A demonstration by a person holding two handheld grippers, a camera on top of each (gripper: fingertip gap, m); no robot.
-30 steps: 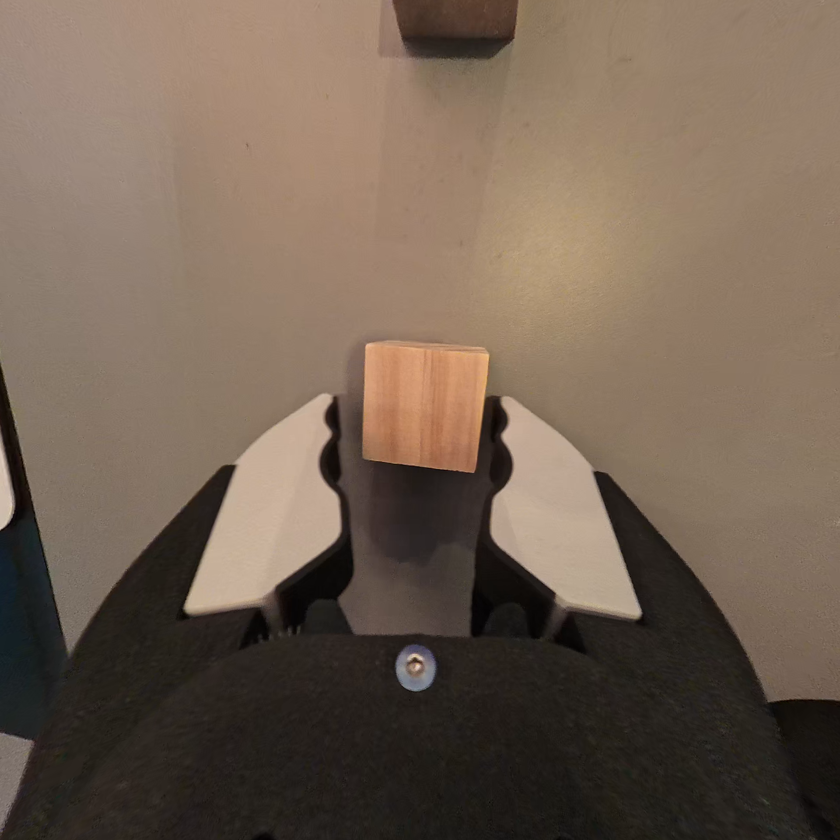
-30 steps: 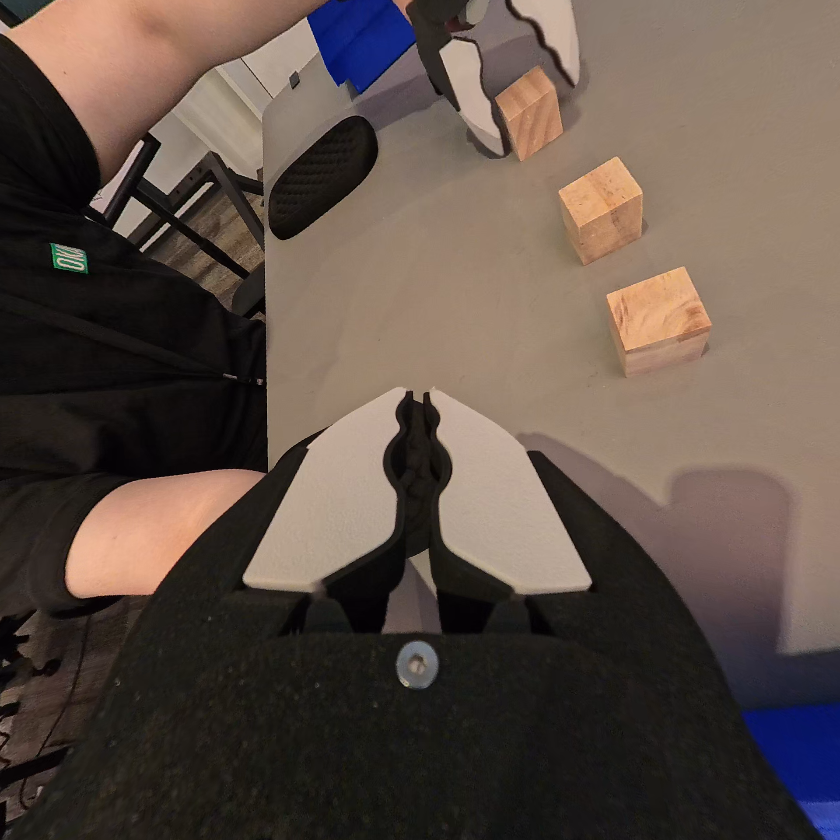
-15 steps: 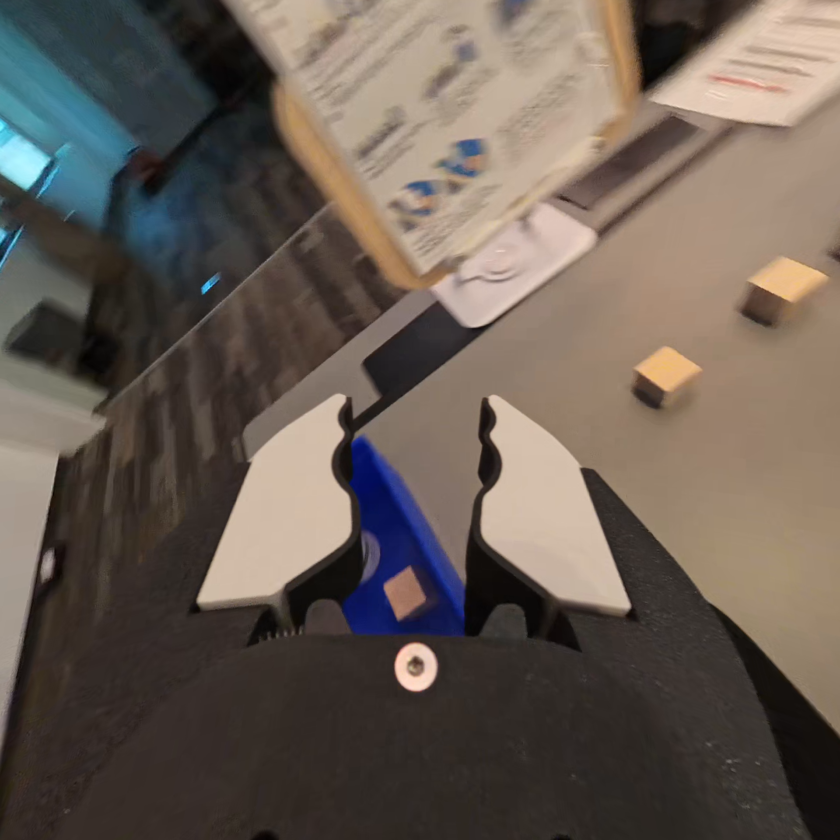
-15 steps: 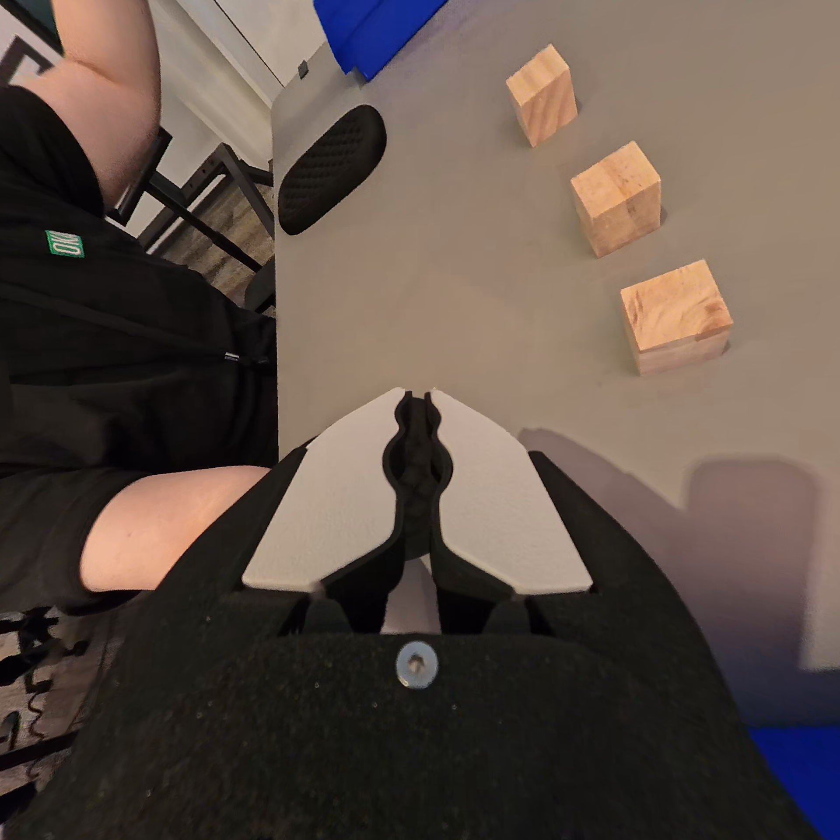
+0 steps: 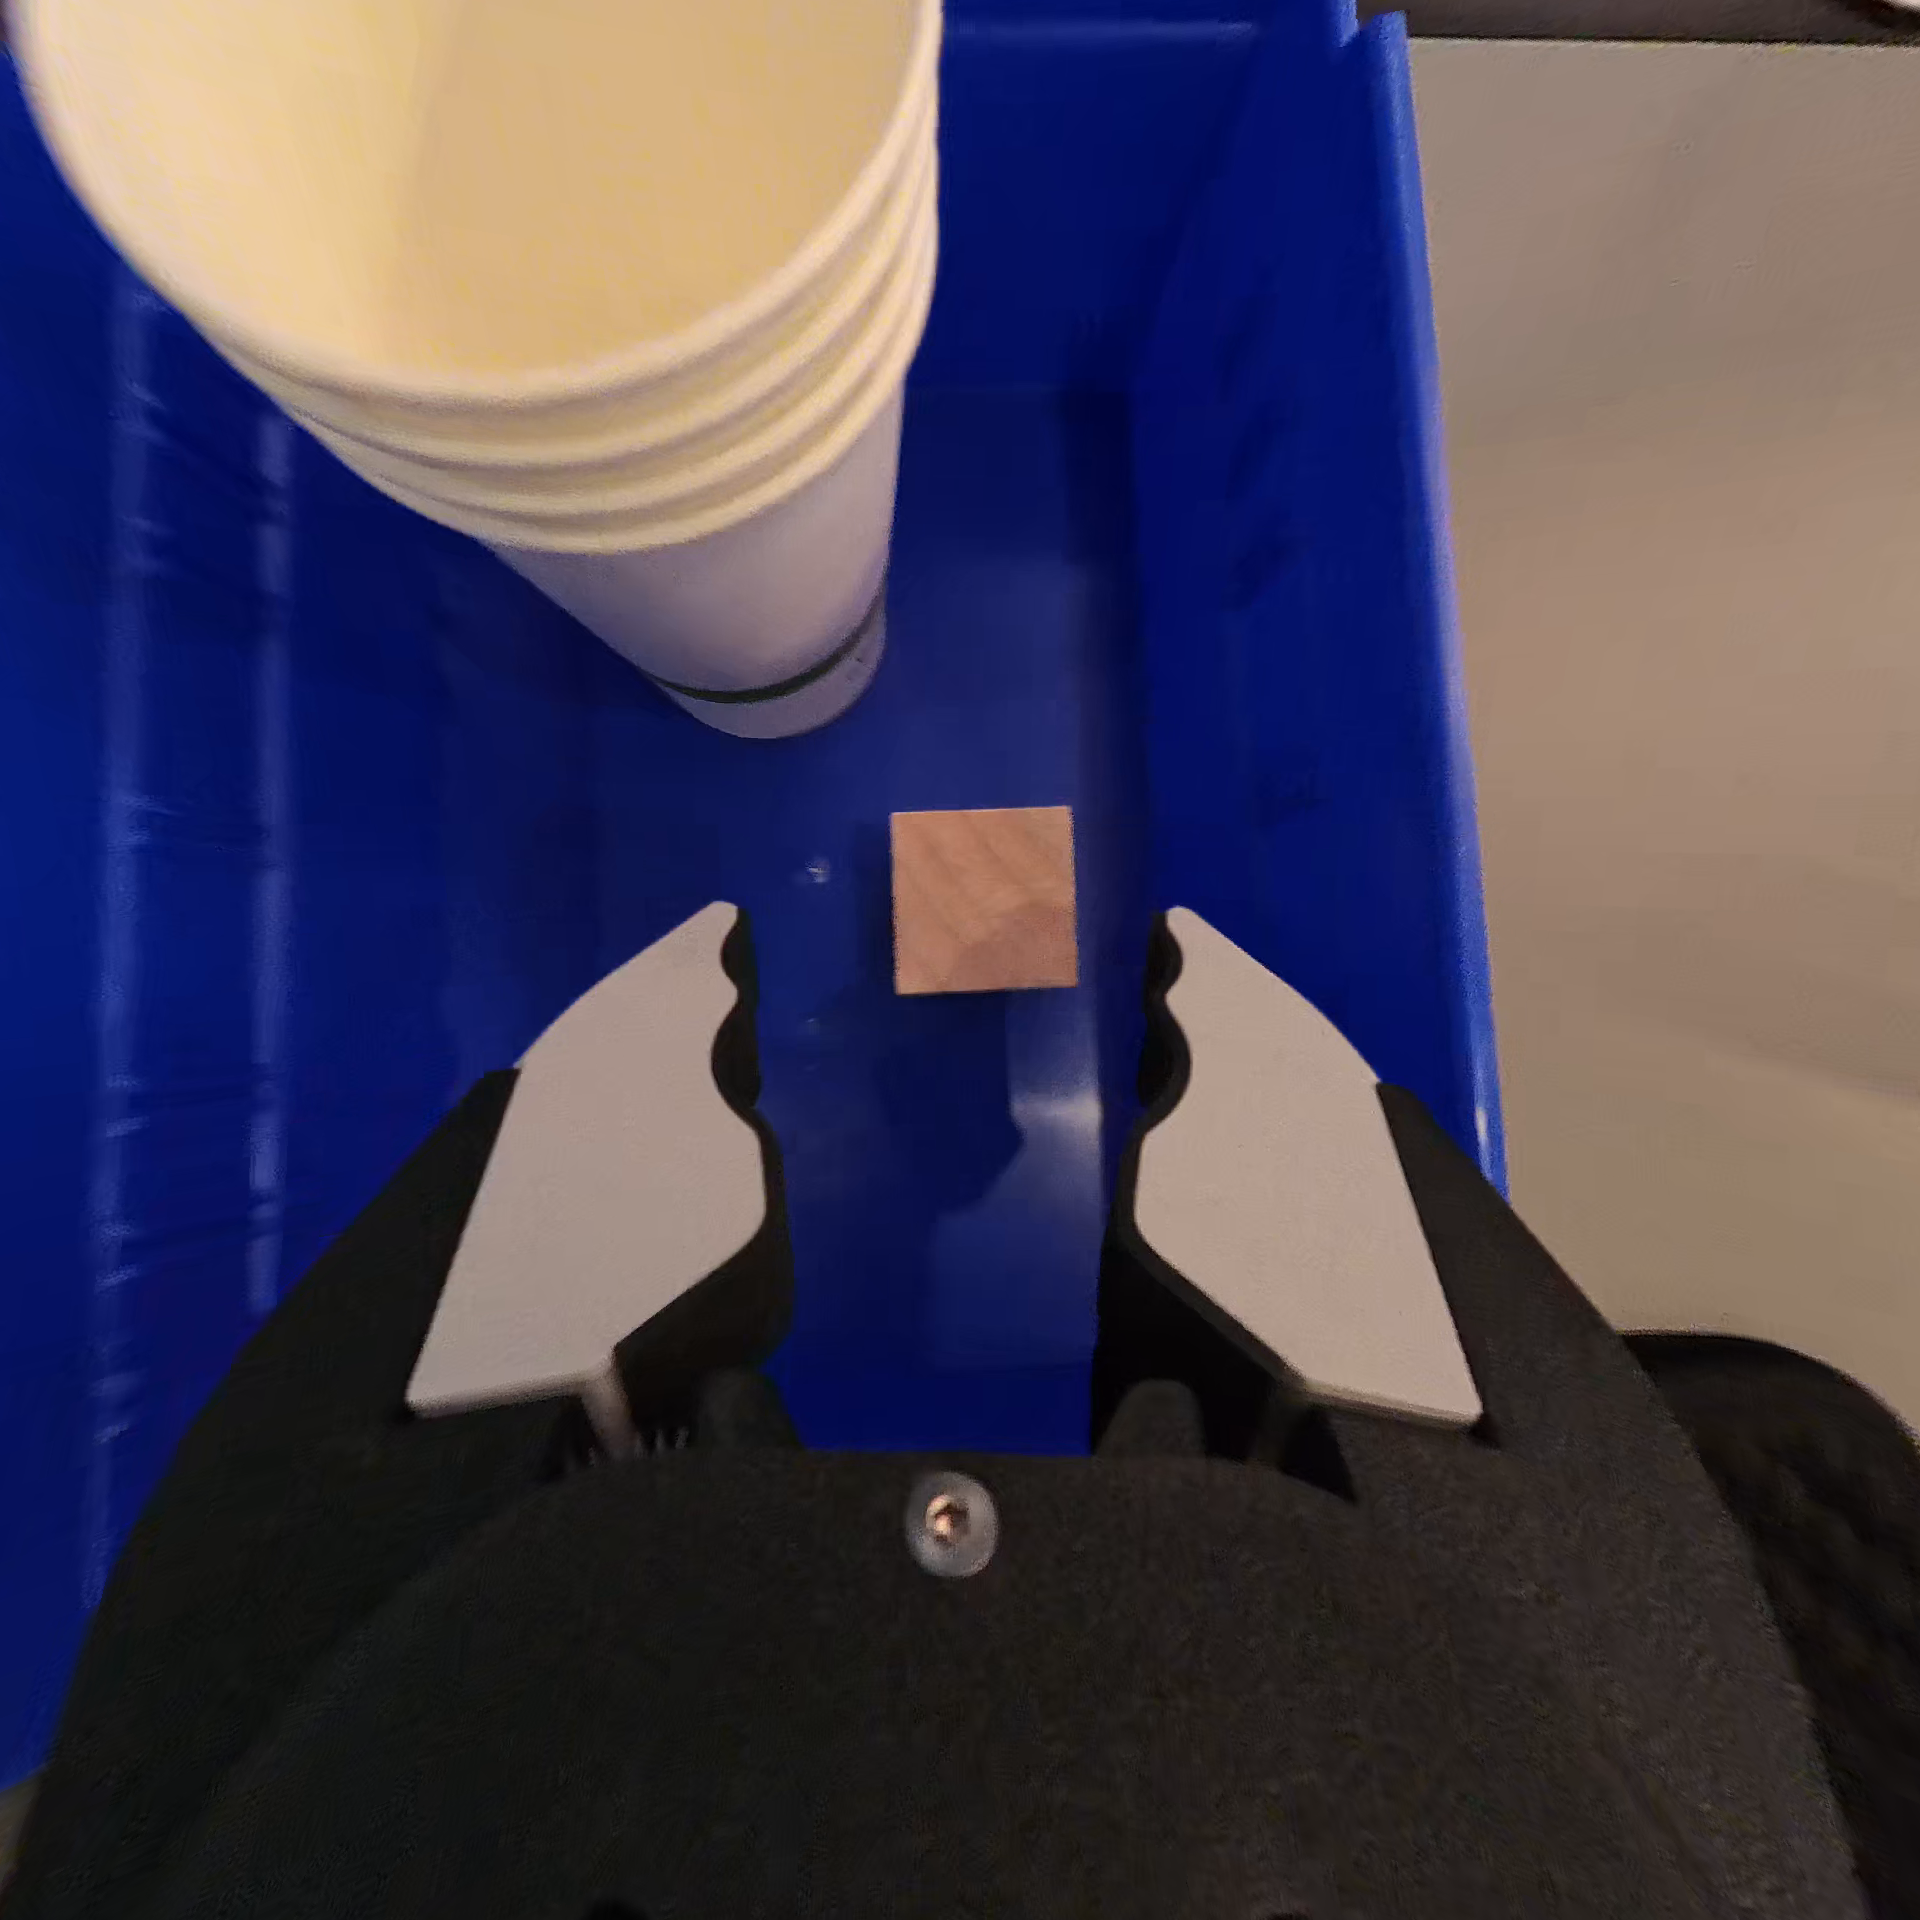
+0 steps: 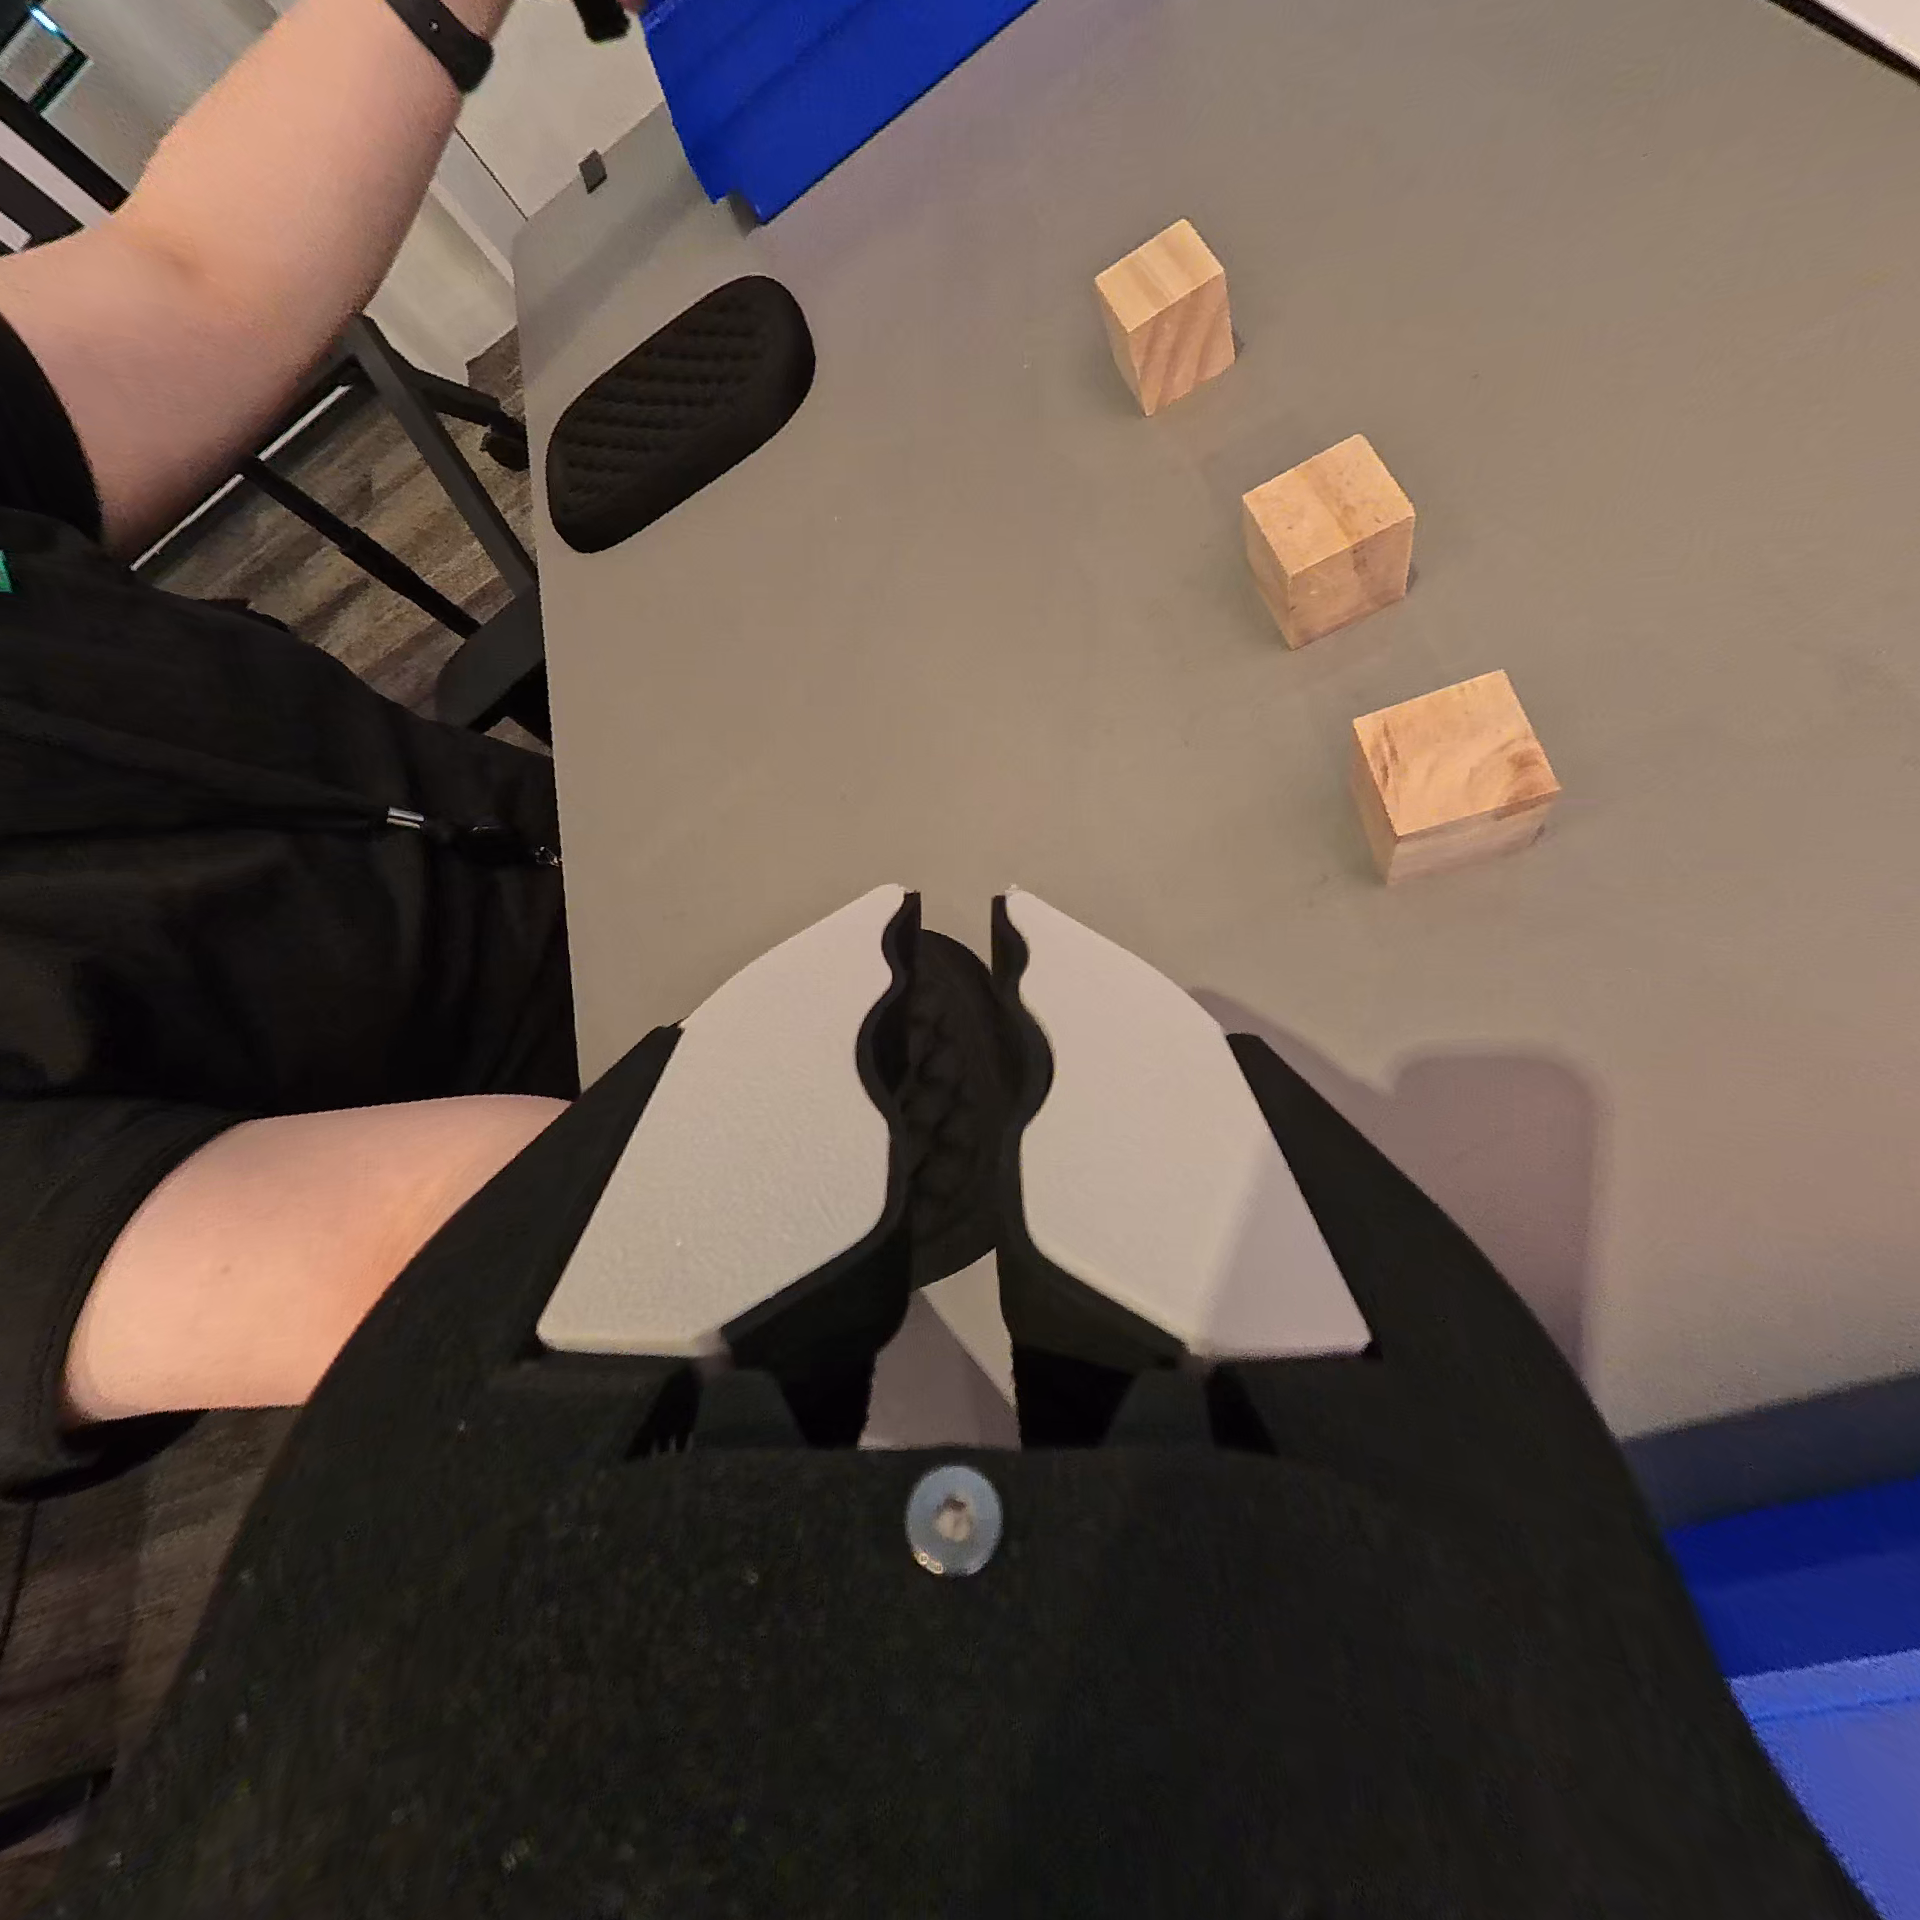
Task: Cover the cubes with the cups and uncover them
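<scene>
Your left hand-held gripper [image 5: 945, 914] hangs spread over the bin [image 5: 1299, 623] to take its cube [image 5: 984, 899]; right hand-held gripper [image 6: 956, 904] idles, barely parted.

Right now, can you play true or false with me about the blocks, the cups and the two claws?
1. Three wooden blocks sit in a row on the grey table. True: the far block, the middle block and the near block.
2. The left claw is squeezing a cup. False: it is open and holds nothing, above the blue bin.
3. A stack of paper cups stands in the blue bin. True.
4. The blue bin has no block in it. False: one wooden block lies on its floor, near the cups.
5. A cup already covers one block on the table. False: all three are bare.
</scene>
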